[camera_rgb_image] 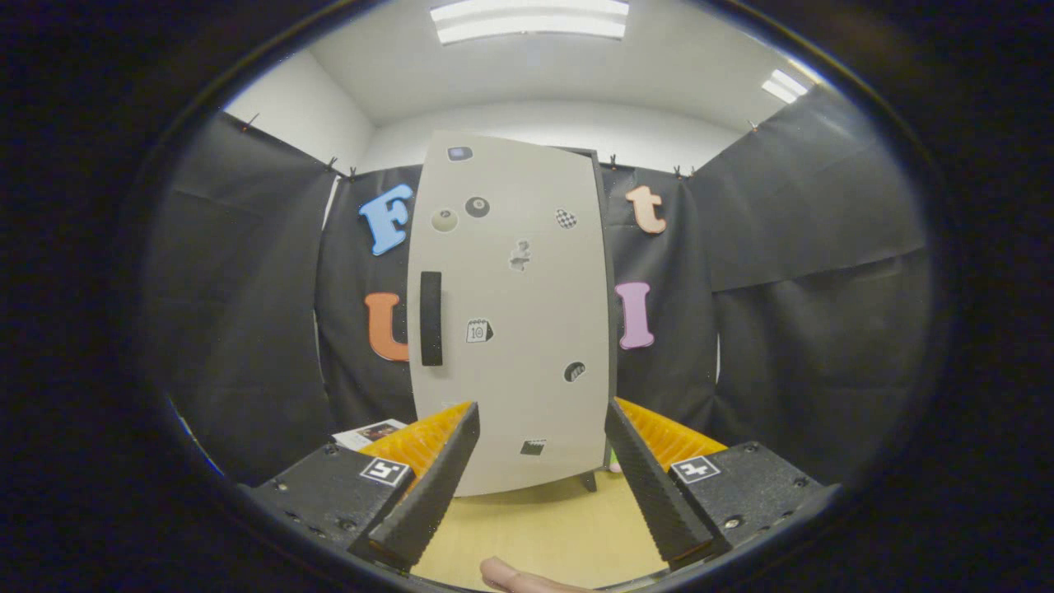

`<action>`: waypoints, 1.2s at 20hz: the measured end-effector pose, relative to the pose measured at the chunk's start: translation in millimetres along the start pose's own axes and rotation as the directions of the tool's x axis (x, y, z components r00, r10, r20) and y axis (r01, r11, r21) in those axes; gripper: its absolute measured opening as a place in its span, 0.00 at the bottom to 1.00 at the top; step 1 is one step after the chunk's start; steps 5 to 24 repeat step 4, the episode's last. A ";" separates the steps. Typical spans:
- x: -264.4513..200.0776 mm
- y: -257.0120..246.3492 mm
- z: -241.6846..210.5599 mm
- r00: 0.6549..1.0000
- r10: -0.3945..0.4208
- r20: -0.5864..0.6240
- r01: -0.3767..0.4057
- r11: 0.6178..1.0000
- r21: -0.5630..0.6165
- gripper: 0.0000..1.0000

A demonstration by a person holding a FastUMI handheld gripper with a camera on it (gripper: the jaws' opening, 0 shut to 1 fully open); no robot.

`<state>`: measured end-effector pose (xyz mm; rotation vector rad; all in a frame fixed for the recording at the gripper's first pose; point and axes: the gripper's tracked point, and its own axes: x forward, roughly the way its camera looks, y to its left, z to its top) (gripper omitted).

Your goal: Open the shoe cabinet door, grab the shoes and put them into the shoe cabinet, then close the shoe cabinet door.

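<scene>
Gripper view looks straight at one tall pale-grey shoe cabinet (527, 272) standing upright on a light wooden floor (543, 527), its single flat door (502, 395) closed and facing the camera. One black vertical bar handle (431, 318) sits near the door's left edge, about halfway up. Scattered over the door are eight small stickers (479, 330) (some are too small to make out), spread from the top of the door down to its foot.

The hand-held gripper (543, 428) is spread wide and holds nothing — its two ribbed fingers (432, 486) reach toward the cabinet's lower part, one to each side of the door's bottom, with bare floor between them; neither finger touches the cabinet. Two square black-and-white markers (385, 471) sit on the gripper body, one behind each finger.

One small flat white card or booklet (370, 432) lies on the floor to the left of the cabinet's base. Below the cabinet, nearest the camera, one fingertip of a person (515, 576) shows between the gripper's fingers.
</scene>
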<state>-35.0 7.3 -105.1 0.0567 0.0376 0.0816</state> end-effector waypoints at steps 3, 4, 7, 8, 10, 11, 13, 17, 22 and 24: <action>-3.9 -4.7 0.6 1.000 -0.001 0.008 0.001 1.000 0.007 1.00; -4.9 -5.9 -0.4 1.000 0.000 0.009 0.000 1.000 0.009 1.00; -4.9 -5.9 -0.4 1.000 0.000 0.009 0.000 1.000 0.009 1.00; -4.9 -5.9 -0.4 1.000 0.000 0.009 0.000 1.000 0.009 1.00; -4.9 -5.9 -0.4 1.000 0.000 0.009 0.000 1.000 0.009 1.00; -4.9 -5.9 -0.4 1.000 0.000 0.009 0.000 1.000 0.009 1.00; -4.9 -5.9 -0.4 1.000 0.000 0.009 0.000 1.000 0.009 1.00; -4.9 -5.9 -0.4 1.000 0.000 0.009 0.000 1.000 0.009 1.00; -4.9 -5.9 -0.4 1.000 0.000 0.009 0.000 1.000 0.009 1.00; -4.9 -5.9 -0.4 1.000 0.000 0.009 0.000 1.000 0.009 1.00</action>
